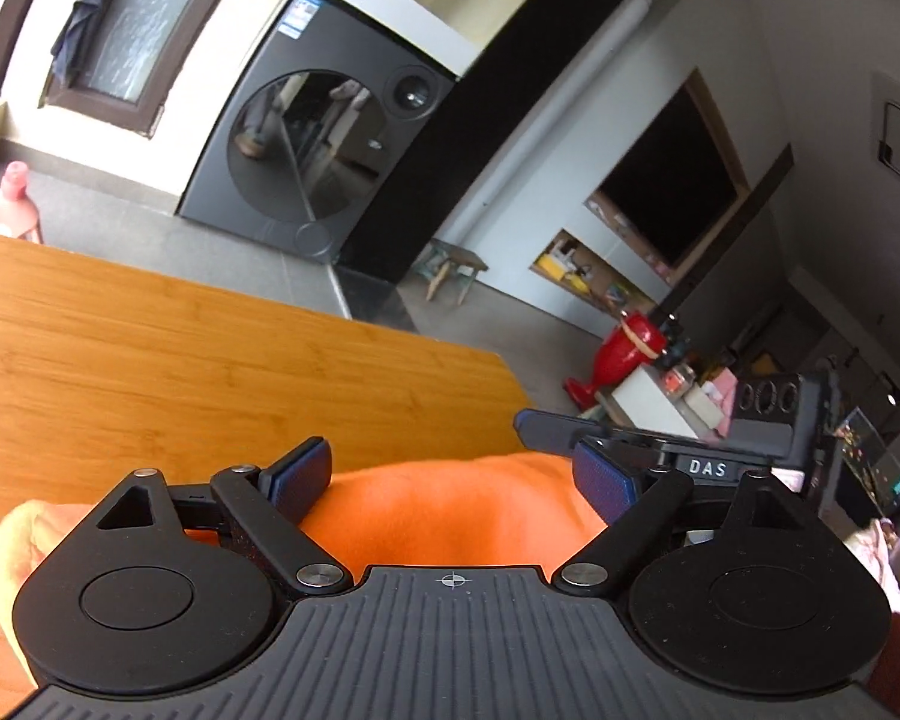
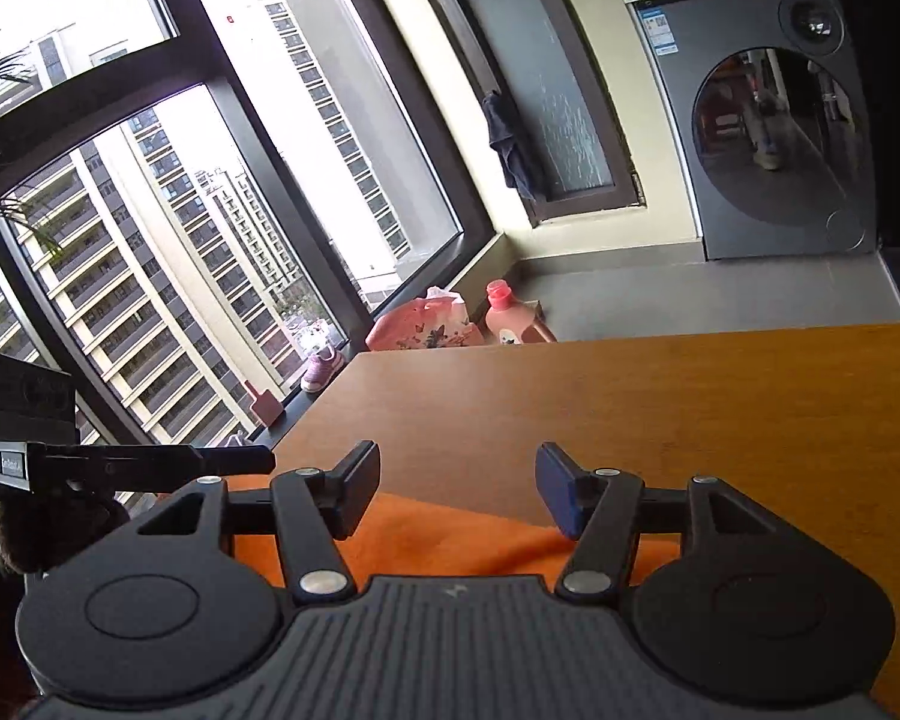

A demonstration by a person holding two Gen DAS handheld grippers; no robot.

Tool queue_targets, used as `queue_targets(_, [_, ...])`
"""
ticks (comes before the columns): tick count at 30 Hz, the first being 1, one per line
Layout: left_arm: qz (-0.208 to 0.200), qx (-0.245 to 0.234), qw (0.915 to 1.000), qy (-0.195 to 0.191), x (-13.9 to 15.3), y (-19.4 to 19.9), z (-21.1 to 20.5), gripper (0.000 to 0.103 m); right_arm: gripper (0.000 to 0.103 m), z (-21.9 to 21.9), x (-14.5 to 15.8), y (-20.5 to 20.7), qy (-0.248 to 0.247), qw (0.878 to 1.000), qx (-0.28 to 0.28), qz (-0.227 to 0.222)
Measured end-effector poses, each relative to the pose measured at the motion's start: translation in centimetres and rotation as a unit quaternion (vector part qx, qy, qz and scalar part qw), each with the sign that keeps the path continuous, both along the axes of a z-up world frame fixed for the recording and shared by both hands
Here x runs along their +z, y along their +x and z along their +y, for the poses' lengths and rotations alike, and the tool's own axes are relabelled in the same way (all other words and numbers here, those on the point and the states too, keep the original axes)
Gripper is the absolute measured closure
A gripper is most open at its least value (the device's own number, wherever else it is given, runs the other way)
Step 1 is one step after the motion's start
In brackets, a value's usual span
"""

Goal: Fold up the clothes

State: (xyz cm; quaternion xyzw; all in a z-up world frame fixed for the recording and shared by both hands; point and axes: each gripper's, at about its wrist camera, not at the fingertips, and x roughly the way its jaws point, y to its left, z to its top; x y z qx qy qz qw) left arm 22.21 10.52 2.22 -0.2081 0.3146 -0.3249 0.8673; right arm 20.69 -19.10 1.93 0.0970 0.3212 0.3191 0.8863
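An orange garment (image 1: 450, 510) lies bunched on the wooden table (image 1: 150, 348), just under and in front of my left gripper (image 1: 453, 477). That gripper is open, its blue pads wide apart above the cloth with nothing pinched. A finger of my right gripper (image 1: 552, 427) reaches in from the right at the table's corner. In the right wrist view my right gripper (image 2: 457, 483) is open over the flat orange garment (image 2: 450, 534), clear of it. The table (image 2: 630, 396) stretches ahead. The left gripper's finger (image 2: 150, 459) shows at the left edge.
A grey washing machine (image 1: 318, 150) stands past the table's far edge. A pink detergent bottle (image 2: 510, 318) and a pink bag (image 2: 420, 324) sit on the floor by the big window (image 2: 150, 240). A red figure (image 1: 618, 354) and a small stool (image 1: 450, 270) stand to the right.
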Motion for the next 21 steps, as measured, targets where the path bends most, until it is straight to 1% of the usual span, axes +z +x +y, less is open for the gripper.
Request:
queue_targets(2, [0.000,-0.027,0.9992,0.029,-1.2,-2.3,-0.6,0.011,0.045,0.6,-1.0,-2.5,-0.035,0.999,0.033,-0.007])
queue_targets(4, [0.008,-0.044,0.9974,0.057,-2.6,-4.0,-1.2,0.011,0.043,1.3,-2.6,-5.0,-0.078,0.996,0.052,-0.010])
queue_targets(7, [0.010,-0.056,0.9942,0.091,-4.7,-5.8,-1.6,0.011,0.040,1.7,-4.9,-7.6,-0.119,0.991,0.059,-0.029])
queue_targets(9, [0.005,-0.053,0.9949,0.086,-5.2,-6.4,-1.1,0.011,0.039,1.9,-5.5,-9.0,-0.130,0.988,0.060,-0.057])
queue_targets(13, [0.016,-0.016,0.9979,0.060,-4.6,-6.8,0.0,0.011,0.034,2.5,-5.7,-9.3,-0.139,0.986,0.057,-0.067])
queue_targets(16, [0.002,-0.003,0.9999,0.011,-3.0,-8.2,0.8,0.008,0.032,2.8,-5.9,-9.1,-0.142,0.986,0.051,-0.073])
queue_targets(18, [-0.008,-0.002,0.9998,-0.019,-2.2,-9.3,1.1,0.007,0.031,2.8,-5.7,-9.1,-0.142,0.986,0.047,-0.074])
queue_targets(19, [-0.011,-0.006,0.9997,-0.023,-2.2,-9.8,0.9,0.006,0.030,2.8,-5.6,-9.1,-0.141,0.986,0.044,-0.075])
queue_targets(20, [-0.014,-0.007,0.9998,-0.015,-2.3,-10.2,0.6,0.006,0.029,2.6,-5.1,-9.1,-0.138,0.987,0.039,-0.077])
queue_targets(21, [-0.010,-0.005,0.9999,0.002,-2.7,-10.3,-0.1,0.006,0.027,2.4,-4.6,-9.1,-0.134,0.987,0.033,-0.078])
